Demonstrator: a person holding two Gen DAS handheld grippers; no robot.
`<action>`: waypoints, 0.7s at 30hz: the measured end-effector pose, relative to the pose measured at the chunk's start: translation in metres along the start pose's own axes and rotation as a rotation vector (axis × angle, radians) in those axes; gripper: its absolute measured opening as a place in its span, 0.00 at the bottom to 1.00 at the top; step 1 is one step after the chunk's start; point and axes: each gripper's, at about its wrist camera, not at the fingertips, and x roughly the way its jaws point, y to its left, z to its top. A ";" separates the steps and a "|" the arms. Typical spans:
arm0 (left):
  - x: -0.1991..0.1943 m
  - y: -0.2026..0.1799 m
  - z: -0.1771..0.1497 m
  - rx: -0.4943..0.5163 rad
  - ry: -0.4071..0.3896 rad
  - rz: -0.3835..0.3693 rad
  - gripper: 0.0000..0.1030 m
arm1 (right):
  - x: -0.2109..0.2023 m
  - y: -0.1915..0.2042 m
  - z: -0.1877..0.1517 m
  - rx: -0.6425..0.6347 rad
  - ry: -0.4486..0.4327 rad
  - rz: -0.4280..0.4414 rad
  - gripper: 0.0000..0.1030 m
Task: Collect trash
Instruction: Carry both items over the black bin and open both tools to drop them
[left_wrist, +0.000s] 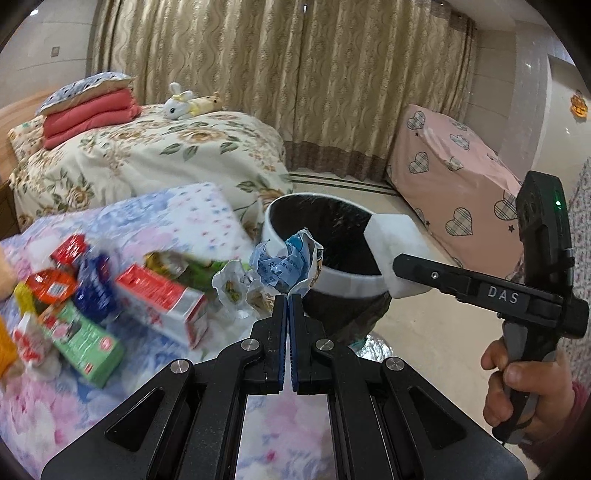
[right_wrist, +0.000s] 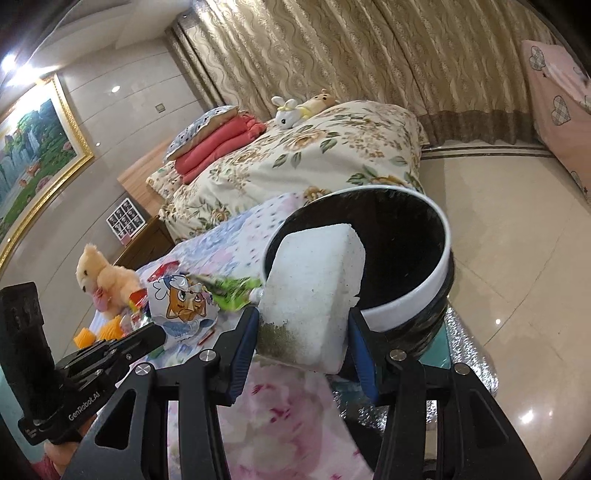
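My left gripper (left_wrist: 290, 300) is shut on a crumpled blue-and-white wrapper (left_wrist: 291, 262), held at the near rim of a round bin (left_wrist: 351, 286) with a white rim and a black inside. My right gripper (right_wrist: 303, 332) is shut on a white foam block (right_wrist: 314, 288), whose lower corner is dirty, in front of the bin (right_wrist: 406, 306) opening. In the left wrist view the foam block (left_wrist: 395, 243) hangs over the bin's right rim, on the right gripper (left_wrist: 399, 266). The right wrist view shows the wrapper (right_wrist: 181, 302) on the left gripper (right_wrist: 159, 334) at lower left.
Red boxes (left_wrist: 162, 299), a green carton (left_wrist: 85, 339) and other packets lie on the flowered cloth (left_wrist: 288, 421) left of the bin. A teddy bear (right_wrist: 99, 280) sits farther left. A floral bed (left_wrist: 147, 155) and pink heart-print furniture (left_wrist: 454, 177) stand behind. A hand (left_wrist: 524, 384) holds the right gripper.
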 end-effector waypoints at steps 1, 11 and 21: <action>0.003 -0.002 0.003 0.003 -0.001 -0.002 0.01 | 0.001 -0.003 0.003 0.004 0.001 -0.004 0.48; 0.032 -0.019 0.030 0.034 -0.008 -0.022 0.01 | 0.014 -0.033 0.024 0.041 0.011 -0.028 0.48; 0.066 -0.034 0.049 0.048 0.014 -0.049 0.01 | 0.025 -0.045 0.044 0.031 0.026 -0.034 0.48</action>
